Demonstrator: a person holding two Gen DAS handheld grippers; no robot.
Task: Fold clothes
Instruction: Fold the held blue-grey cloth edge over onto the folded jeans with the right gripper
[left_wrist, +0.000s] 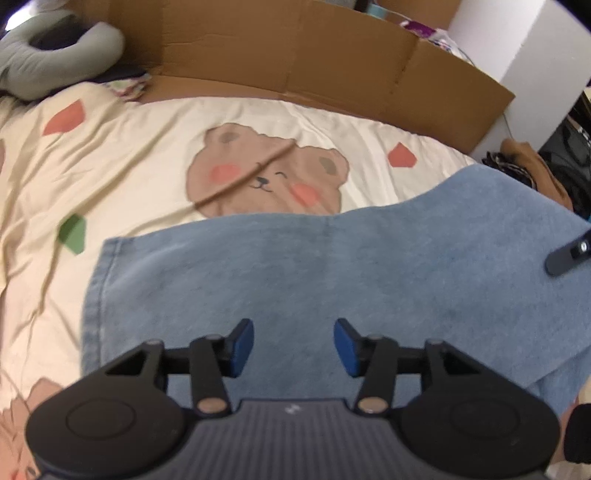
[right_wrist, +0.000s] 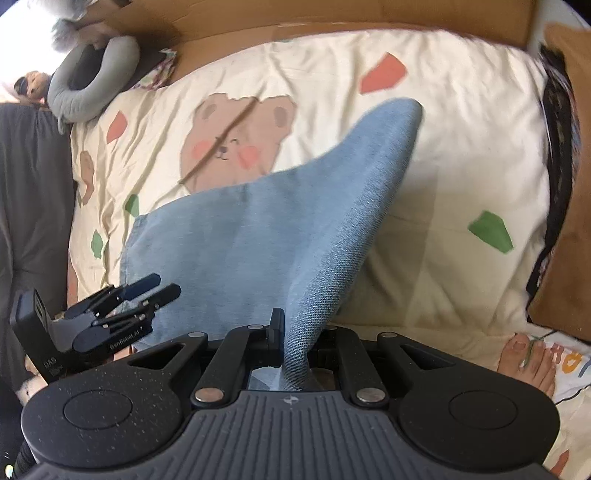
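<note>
Pinching a bunch of the blue denim cloth (right_wrist: 258, 236), the right gripper (right_wrist: 291, 343) lifts it off the cream bear blanket (right_wrist: 443, 184). The left gripper (left_wrist: 293, 343) hangs over the cloth, jaws apart, empty.

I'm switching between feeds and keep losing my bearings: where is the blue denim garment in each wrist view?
Left wrist view: the blue denim garment fills the lower middle and right, lying flat beyond the open left tongs.
Right wrist view: it runs from the centre down to the bottom middle, lifted in a peak, pinched in the right tongs.
Shared landmark: the brown bear print on the cream bedsheet, just beyond the garment.
</note>
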